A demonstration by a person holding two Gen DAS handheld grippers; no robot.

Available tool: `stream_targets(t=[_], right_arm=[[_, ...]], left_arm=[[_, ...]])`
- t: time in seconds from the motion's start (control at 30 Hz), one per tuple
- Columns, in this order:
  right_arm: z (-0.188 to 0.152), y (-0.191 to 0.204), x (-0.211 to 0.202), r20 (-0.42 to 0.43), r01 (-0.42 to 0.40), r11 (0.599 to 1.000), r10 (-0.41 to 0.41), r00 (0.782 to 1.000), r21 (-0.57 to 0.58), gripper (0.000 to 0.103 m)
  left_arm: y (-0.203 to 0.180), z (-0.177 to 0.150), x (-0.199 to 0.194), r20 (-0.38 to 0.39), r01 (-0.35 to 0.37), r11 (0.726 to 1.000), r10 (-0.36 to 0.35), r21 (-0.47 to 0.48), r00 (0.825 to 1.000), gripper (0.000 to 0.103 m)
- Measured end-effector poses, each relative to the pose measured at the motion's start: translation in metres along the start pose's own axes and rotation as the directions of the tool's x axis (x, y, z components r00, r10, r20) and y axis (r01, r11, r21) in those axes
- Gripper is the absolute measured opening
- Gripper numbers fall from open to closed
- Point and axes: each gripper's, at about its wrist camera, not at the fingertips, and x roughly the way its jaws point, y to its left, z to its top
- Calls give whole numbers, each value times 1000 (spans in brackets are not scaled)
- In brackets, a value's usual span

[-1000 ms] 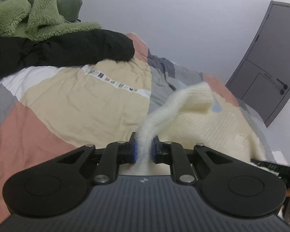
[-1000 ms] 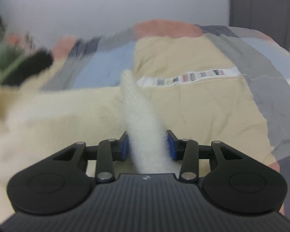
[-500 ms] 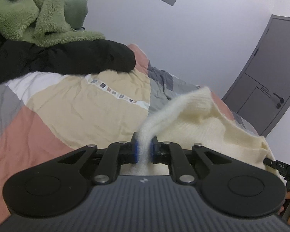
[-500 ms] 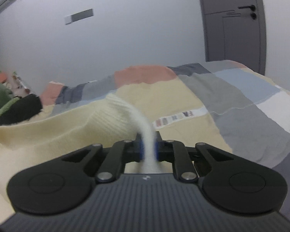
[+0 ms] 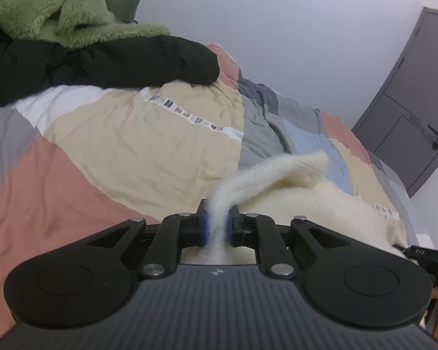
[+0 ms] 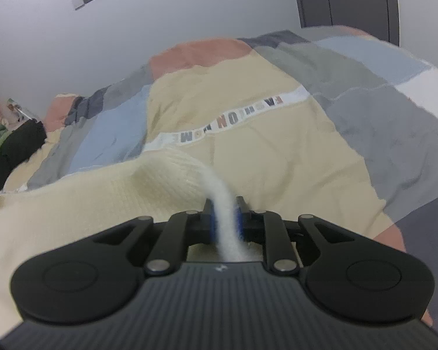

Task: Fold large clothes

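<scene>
Bedroom, patchwork quilt bed [image 5: 108, 151]. Cream fuzzy knit sweater [image 6: 108, 201] lies spread on it, one edge pinched by left gripper [image 5: 218, 227], another by right gripper [image 6: 225, 221]; fingers clamped on fabric, probably lifting edges to fold. Black and green fleece pile [image 5: 73, 43] set aside.

One cream knit sweater [image 5: 312, 201]. Two hand-held grippers: left hand-held gripper [image 5: 218, 227], right hand-held gripper [image 6: 225, 222]. One patchwork quilt [image 5: 137, 145] on one bed. One green fleece [image 5: 58, 3], one black garment [image 5: 102, 61]. One grey door [image 5: 417, 116].
</scene>
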Motion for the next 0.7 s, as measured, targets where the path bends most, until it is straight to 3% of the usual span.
stream_targets(t=[0.13,0.2,0.27,0.5,0.7], right_arm=[[1,4,-22,23,-22,999,23,999,-36,25],[0,7,-38,28,-39,997,41,999,-64,38],[-1,10,-55,39,-55,995,59,998,-86,45],[-6,32,-129,96,-151,983,161,982,-100,48],[-32,55,-189,114,-224,966,240,964,-131,48]], left_arm=[[-7,-2,-15,10,-32,999,32,25,999,22],[-8,-4,-27,18,-36,999,36,14,999,38],[-10,-7,-45,41,-36,999,36,15,999,42],[-29,-17,-114,108,-17,999,12,44,994,43],[-61,-46,-164,104,11,992,-24,127,994,43]])
